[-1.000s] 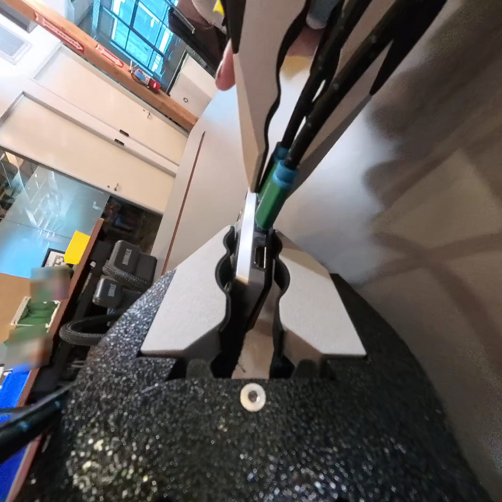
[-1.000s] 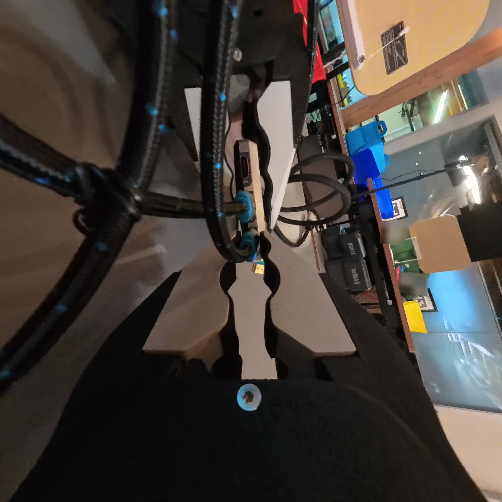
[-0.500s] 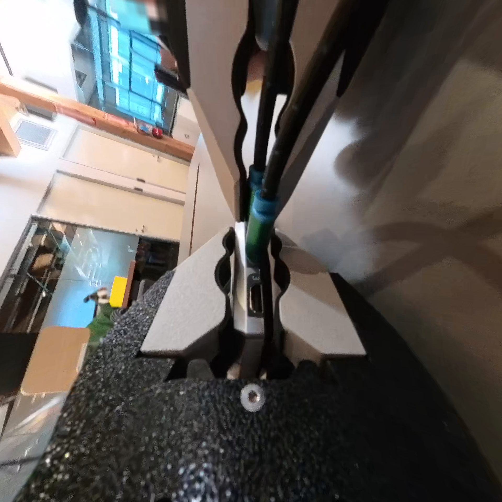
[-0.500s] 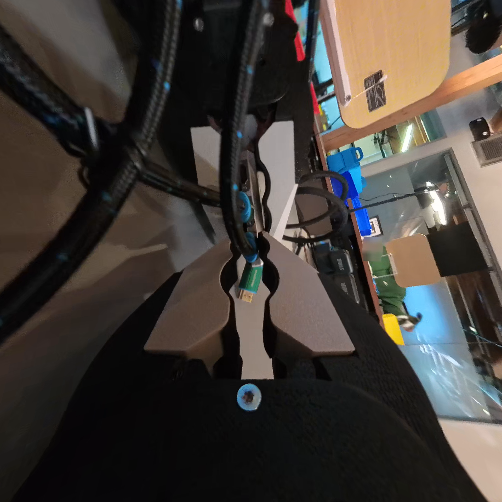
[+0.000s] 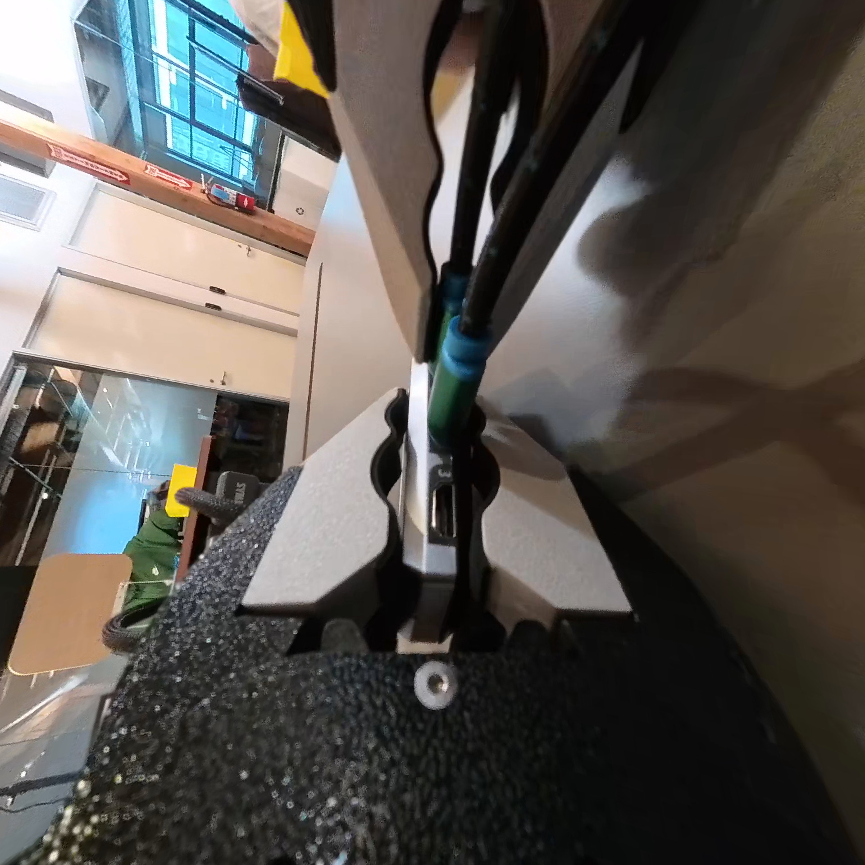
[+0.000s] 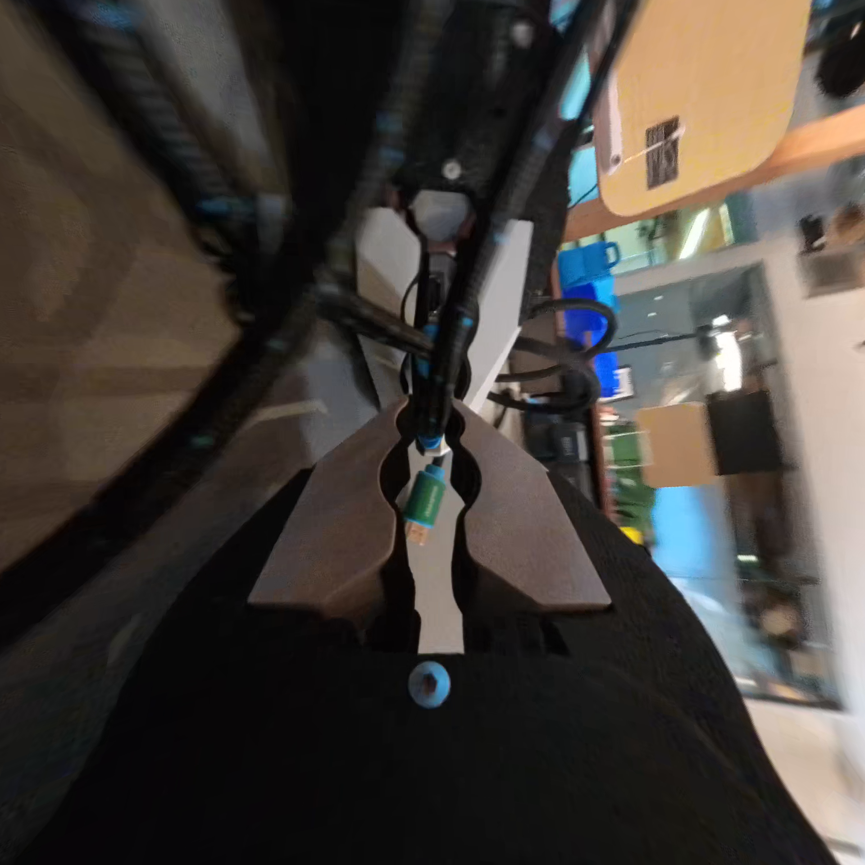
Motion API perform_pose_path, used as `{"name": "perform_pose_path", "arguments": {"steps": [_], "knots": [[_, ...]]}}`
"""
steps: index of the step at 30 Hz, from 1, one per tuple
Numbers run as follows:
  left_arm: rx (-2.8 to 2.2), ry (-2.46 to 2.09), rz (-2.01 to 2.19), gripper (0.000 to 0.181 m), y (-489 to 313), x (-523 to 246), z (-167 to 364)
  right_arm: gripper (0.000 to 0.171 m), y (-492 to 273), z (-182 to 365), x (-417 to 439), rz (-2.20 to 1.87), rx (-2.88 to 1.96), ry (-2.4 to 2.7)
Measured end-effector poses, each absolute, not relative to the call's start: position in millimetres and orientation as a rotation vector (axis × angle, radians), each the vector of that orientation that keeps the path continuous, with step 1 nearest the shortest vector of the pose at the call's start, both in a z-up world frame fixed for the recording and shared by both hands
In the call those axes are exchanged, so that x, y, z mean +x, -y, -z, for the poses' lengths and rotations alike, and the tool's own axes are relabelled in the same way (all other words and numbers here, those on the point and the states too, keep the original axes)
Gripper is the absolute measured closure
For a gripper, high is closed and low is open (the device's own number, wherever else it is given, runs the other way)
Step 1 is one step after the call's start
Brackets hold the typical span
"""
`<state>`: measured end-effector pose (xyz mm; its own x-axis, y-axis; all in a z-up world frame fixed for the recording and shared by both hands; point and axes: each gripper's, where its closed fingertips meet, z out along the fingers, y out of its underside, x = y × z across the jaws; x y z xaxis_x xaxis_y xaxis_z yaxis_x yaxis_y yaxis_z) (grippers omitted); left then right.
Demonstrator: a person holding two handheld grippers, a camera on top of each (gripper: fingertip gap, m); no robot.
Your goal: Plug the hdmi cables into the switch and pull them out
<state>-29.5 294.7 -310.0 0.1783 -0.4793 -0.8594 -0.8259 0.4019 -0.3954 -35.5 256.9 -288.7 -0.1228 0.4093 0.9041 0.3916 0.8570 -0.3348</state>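
Two tongs busy | left tongs [image 5: 440,468] clamp switch [image 5: 428,552], rigid | right tongs [image 6: 428,472] narrow round loose plug [image 6: 423,501] | cable [image 6: 449,355] limp; grip plug body.

Room sits rotated in both wrist views. Left wrist: dark-framed window [image 5: 196,93] at 11 o'clock, wooden beam [image 5: 154,187] beneath it, cream cabinets [image 5: 178,299] at 10, glass partition [image 5: 107,458] at 9. Right wrist: tan board [image 6: 702,98] at 1 o'clock, blue bins [image 6: 587,290] at 2. Bright daylight.
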Motion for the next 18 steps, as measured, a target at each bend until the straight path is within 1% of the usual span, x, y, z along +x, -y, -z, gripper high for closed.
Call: {"name": "perform_pose_path", "arguments": {"steps": [2, 8, 18], "knots": [[-1.218, -1.472, -0.371, 0.157, -293, -28, 310, 0.161, -254, 289, -33, 0.066, -0.571, 1.731], [-1.207, -1.469, -0.309, 0.157, -288, -22, 309, 0.161, -245, 283, -29, -0.203, -0.707, 1.687], [-1.184, -1.481, -0.253, 0.157, -282, -16, 308, 0.162, -235, 280, -26, -0.311, -0.706, 1.695]]}}
